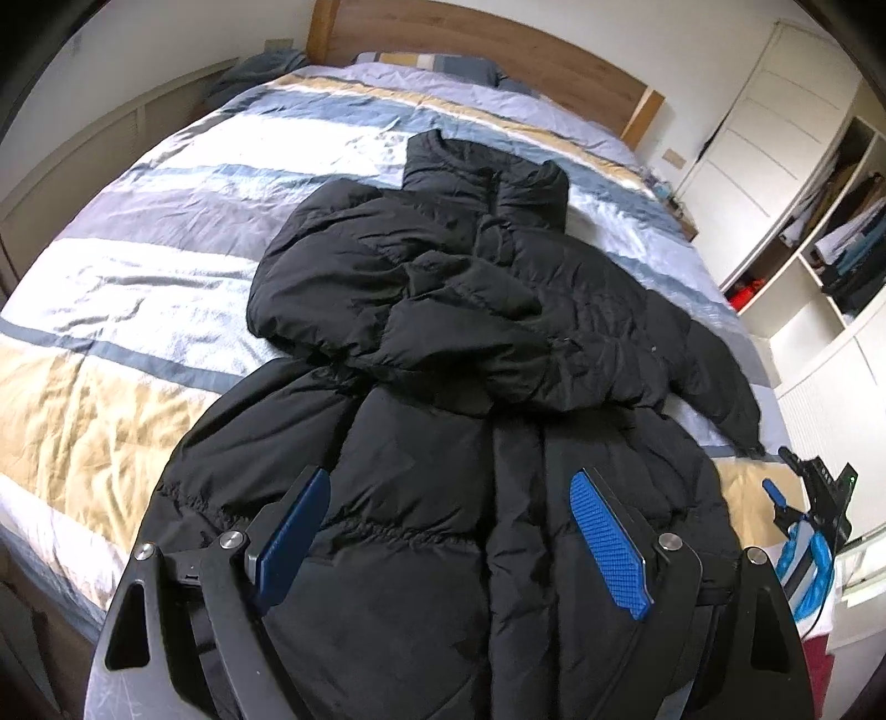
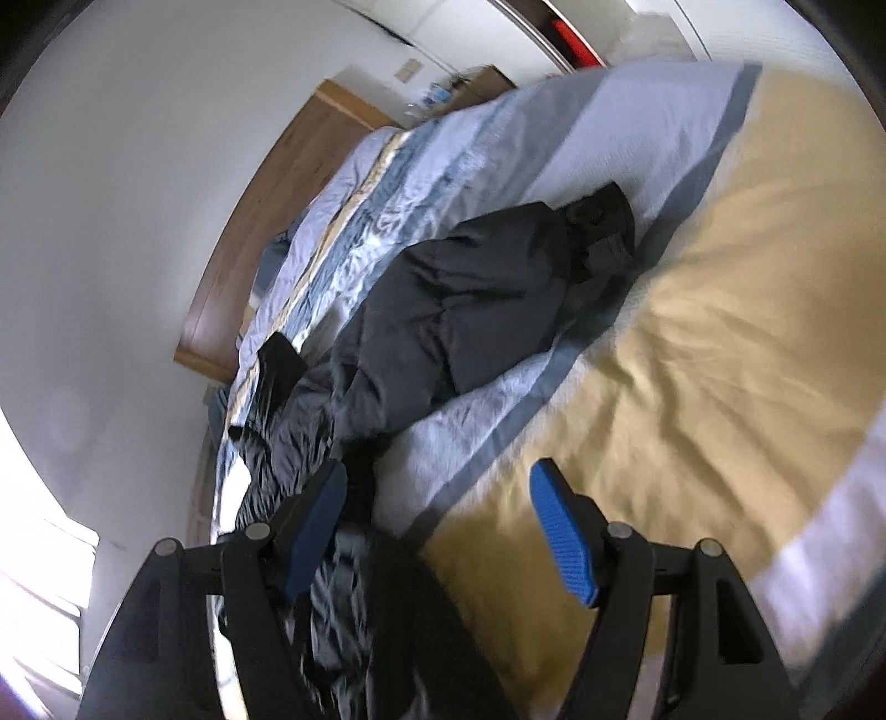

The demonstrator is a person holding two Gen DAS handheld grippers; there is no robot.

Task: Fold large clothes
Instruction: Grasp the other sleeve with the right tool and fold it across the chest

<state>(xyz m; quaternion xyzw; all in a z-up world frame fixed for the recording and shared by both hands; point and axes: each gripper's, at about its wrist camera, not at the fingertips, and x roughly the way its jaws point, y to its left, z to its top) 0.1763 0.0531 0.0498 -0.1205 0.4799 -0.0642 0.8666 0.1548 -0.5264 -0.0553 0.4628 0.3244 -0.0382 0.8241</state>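
A large black puffer jacket (image 1: 454, 343) lies front-up on the striped bed (image 1: 138, 277), collar toward the headboard, one sleeve folded across the chest and the other lying out to the right. My left gripper (image 1: 448, 487) is open and empty, its blue pads spread over the jacket's hem. My right gripper (image 2: 437, 476) is open and empty, tilted sideways above the bed beside the jacket (image 2: 476, 288). It also shows at the right edge of the left wrist view (image 1: 803, 498).
A wooden headboard (image 1: 498, 50) and pillows stand at the far end. White wardrobes and open shelves with clothes (image 1: 830, 232) line the right wall. The bedspread's yellow panel (image 2: 692, 332) lies under the right gripper.
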